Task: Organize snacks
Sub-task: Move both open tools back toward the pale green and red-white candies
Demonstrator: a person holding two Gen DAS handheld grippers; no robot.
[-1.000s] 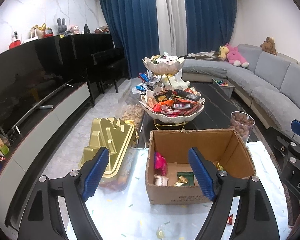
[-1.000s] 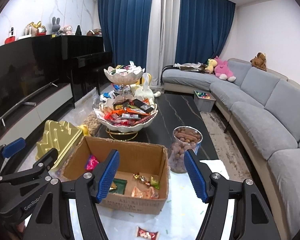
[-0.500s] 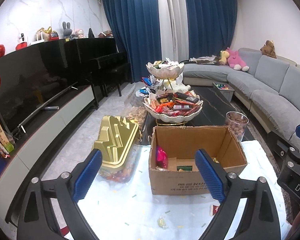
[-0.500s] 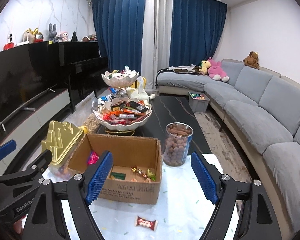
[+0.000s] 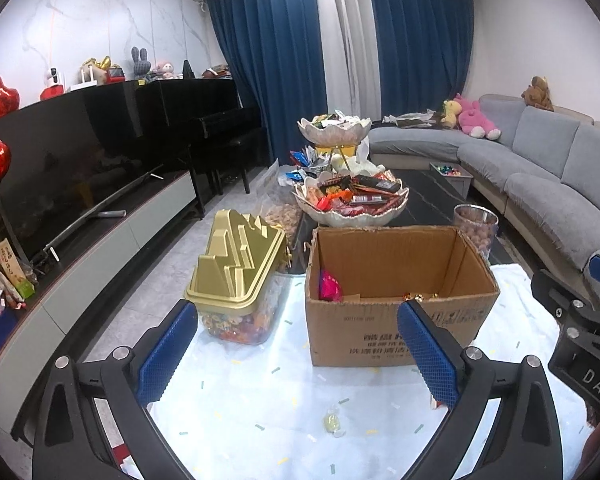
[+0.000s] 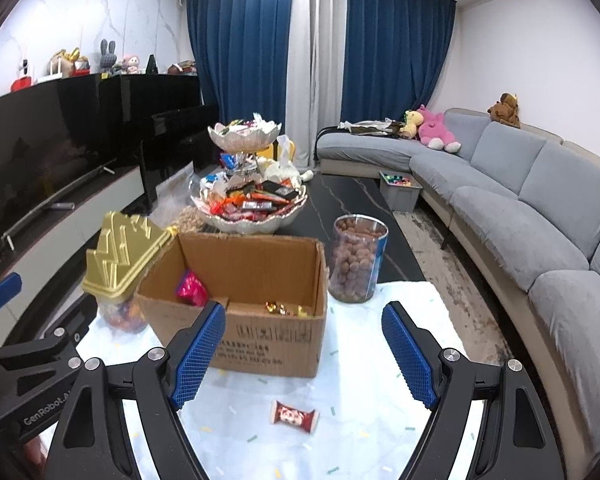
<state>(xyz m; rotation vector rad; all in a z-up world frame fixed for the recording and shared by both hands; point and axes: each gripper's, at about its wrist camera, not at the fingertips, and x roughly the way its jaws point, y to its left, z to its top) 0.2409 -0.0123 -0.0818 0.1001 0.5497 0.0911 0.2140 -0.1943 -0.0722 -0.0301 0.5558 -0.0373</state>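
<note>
An open cardboard box (image 5: 400,320) (image 6: 260,340) stands on the white cloth, with a pink packet (image 5: 329,286) and several wrapped candies inside. My left gripper (image 5: 295,320) hovers in front of the box; its jaws are opening and nothing is between them. A yellow wrapped candy (image 5: 331,424) lies on the cloth below it. My right gripper (image 6: 303,320) is open and empty, in front of the box's right corner. A red wrapped candy (image 6: 294,416) lies on the cloth between its fingers, lower down.
A gold-lidded clear tub of sweets (image 5: 236,268) (image 6: 120,256) stands left of the box. A glass jar of nuts (image 6: 358,260) stands behind it to the right. A two-tier snack stand (image 5: 352,204) sits farther back on the dark table. A sofa lies right, a TV unit left.
Both grippers have drawn back from the box and their jaws have spread wider. More of the cloth shows now, including the loose yellow and red candies.
</note>
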